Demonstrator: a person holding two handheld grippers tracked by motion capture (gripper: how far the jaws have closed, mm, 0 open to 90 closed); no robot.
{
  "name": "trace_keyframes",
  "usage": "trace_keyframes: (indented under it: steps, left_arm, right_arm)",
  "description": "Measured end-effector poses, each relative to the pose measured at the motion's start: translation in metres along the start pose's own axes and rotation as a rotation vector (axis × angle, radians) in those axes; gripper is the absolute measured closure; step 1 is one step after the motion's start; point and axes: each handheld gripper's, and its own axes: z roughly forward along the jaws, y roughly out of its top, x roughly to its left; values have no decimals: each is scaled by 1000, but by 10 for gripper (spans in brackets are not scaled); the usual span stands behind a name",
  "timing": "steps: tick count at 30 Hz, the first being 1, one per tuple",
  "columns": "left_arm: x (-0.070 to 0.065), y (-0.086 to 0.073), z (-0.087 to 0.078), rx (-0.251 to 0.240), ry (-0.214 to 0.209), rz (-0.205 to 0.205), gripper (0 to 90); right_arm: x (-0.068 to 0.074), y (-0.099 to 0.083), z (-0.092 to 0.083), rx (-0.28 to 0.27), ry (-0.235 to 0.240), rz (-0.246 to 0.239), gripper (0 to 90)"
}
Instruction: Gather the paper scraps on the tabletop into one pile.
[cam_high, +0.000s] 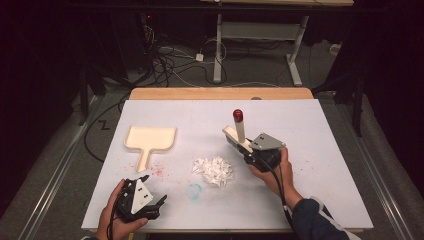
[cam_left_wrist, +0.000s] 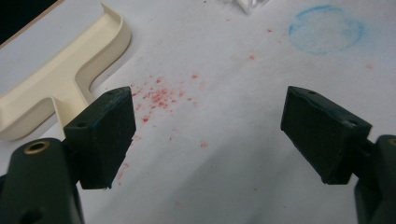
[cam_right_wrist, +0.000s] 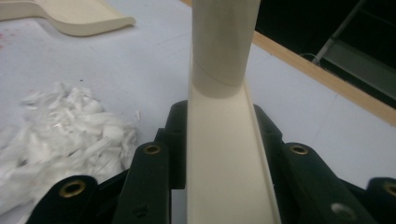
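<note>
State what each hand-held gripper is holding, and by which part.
The right hand-held gripper is shut on the cream brush, clamping the flat handle with the red tip upward. The left hand-held gripper is open and holds nothing.

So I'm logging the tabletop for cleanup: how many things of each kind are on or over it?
Dustpan: 1
Brush, held in the right gripper: 1
Pile of white paper scraps: 1
Grippers, with the left gripper open: 2
Total: 5
</note>
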Motion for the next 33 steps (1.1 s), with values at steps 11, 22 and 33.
trace_keyframes:
  steps: [11,22,33]
  left_arm:
    - [0,-1,-1,-3,1,-4,171]
    - [0,-2,0,4,-2,-3,171]
    - [-1,-2,-1,4,-2,3,171]
  right_arm:
    - [52,10,22,-3,130,-46,681]
    - [61,18,19,-42,117,-86,682]
    - [11,14,-30,-72,144,-7,681]
